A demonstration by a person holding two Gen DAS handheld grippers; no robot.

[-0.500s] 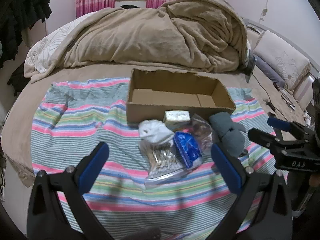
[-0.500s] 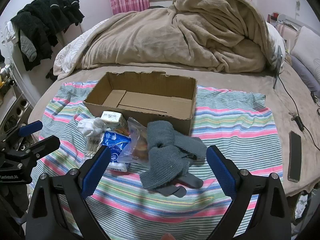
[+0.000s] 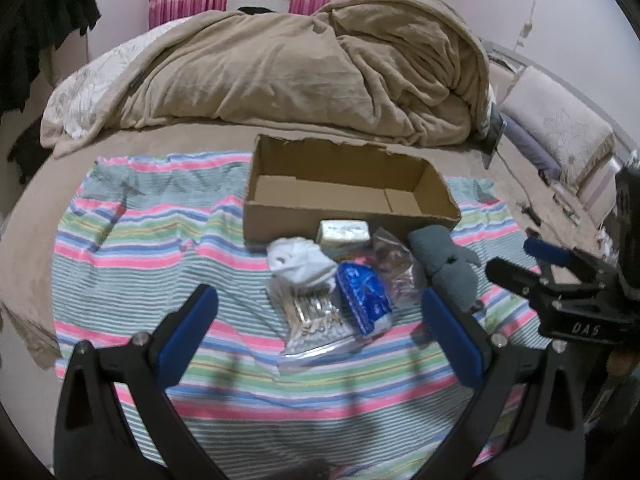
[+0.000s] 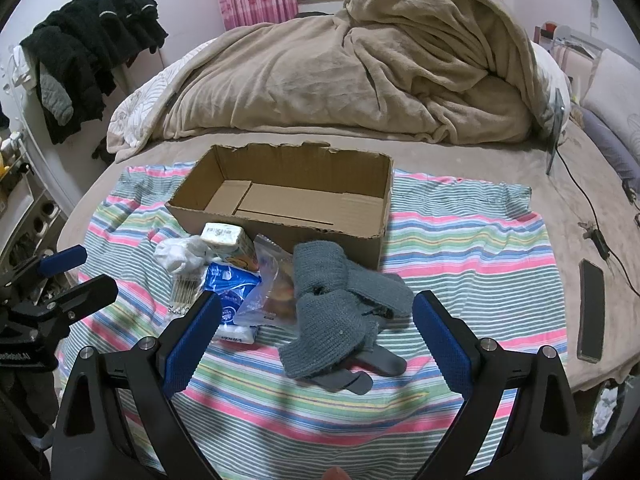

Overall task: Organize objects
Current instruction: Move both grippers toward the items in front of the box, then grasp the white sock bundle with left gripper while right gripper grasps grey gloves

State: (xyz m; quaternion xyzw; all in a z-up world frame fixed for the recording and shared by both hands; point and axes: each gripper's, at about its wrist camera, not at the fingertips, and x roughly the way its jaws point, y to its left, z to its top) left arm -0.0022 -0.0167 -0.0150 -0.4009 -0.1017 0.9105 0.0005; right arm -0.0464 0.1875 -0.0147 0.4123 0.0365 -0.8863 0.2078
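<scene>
An empty open cardboard box (image 3: 344,216) (image 4: 320,236) stands on a striped cloth (image 3: 140,264) (image 4: 472,248) on the bed. In front of it lies a pile: a white crumpled cloth (image 3: 298,262) (image 4: 182,254), a small pale carton (image 3: 344,234) (image 4: 228,240), a blue tissue pack (image 3: 364,298) (image 4: 234,290), a clear bag of cotton swabs (image 3: 316,320) (image 4: 184,290), a clear snack bag (image 3: 394,266) (image 4: 276,288) and grey knitted items (image 3: 444,268) (image 4: 336,300). My left gripper (image 3: 320,340) is open, near the pile. My right gripper (image 4: 316,344) is open, just short of the grey knit.
A heaped beige blanket (image 3: 300,68) (image 4: 360,68) lies behind the box. Pillows (image 3: 556,132) are at the right. A dark phone (image 4: 591,316) and a cable (image 4: 592,216) lie on the bed at right. Dark clothes (image 4: 88,52) hang at left.
Almost nothing has changed; both views have shifted very slightly, and both grippers stay open.
</scene>
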